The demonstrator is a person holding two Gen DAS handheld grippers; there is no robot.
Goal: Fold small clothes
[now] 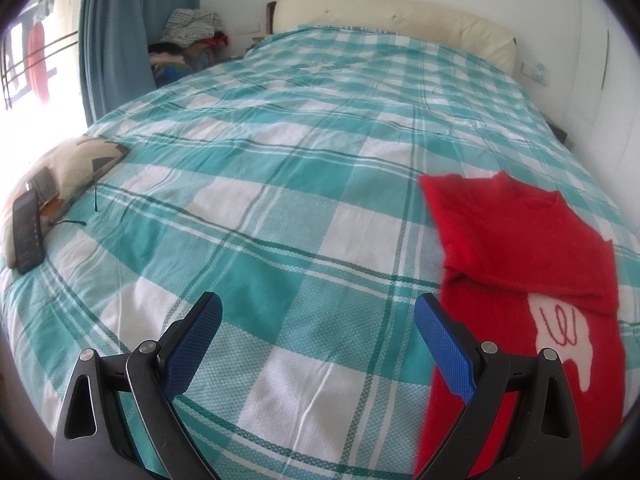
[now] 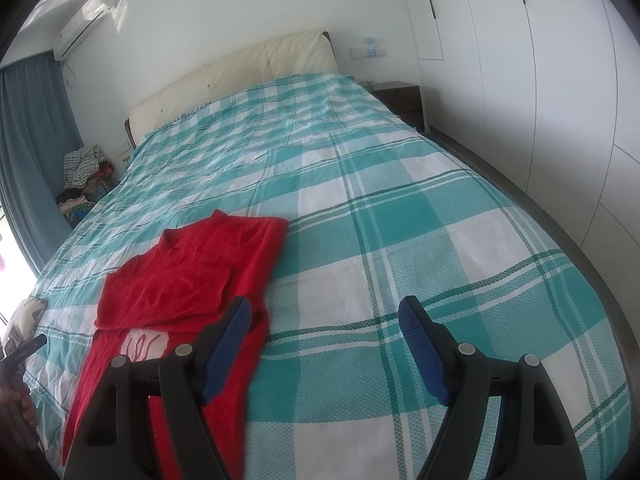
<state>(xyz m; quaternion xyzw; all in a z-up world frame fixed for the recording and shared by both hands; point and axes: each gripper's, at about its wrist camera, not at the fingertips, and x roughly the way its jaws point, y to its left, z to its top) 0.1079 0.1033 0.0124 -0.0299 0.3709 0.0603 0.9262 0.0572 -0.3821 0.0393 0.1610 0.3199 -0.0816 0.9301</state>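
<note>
A small red sweater (image 1: 520,240) with a white patch on its front lies flat on the teal-and-white checked bedspread (image 1: 280,200). Its sleeves are folded across the chest. In the left wrist view it is to the right of my left gripper (image 1: 318,312), which is open and empty above the bedspread; the right finger (image 1: 444,344) overlaps the sweater's left edge. In the right wrist view the sweater (image 2: 192,280) lies to the left of my right gripper (image 2: 324,316), which is open and empty; its left finger (image 2: 228,340) is over the sweater's right edge.
A cushion (image 1: 68,168) with a dark phone (image 1: 28,232) on it lies at the bed's left edge. A pile of clothes (image 1: 188,36) sits by the blue curtain (image 1: 120,40). A nightstand (image 2: 400,100) and white wardrobe (image 2: 540,100) stand to the right.
</note>
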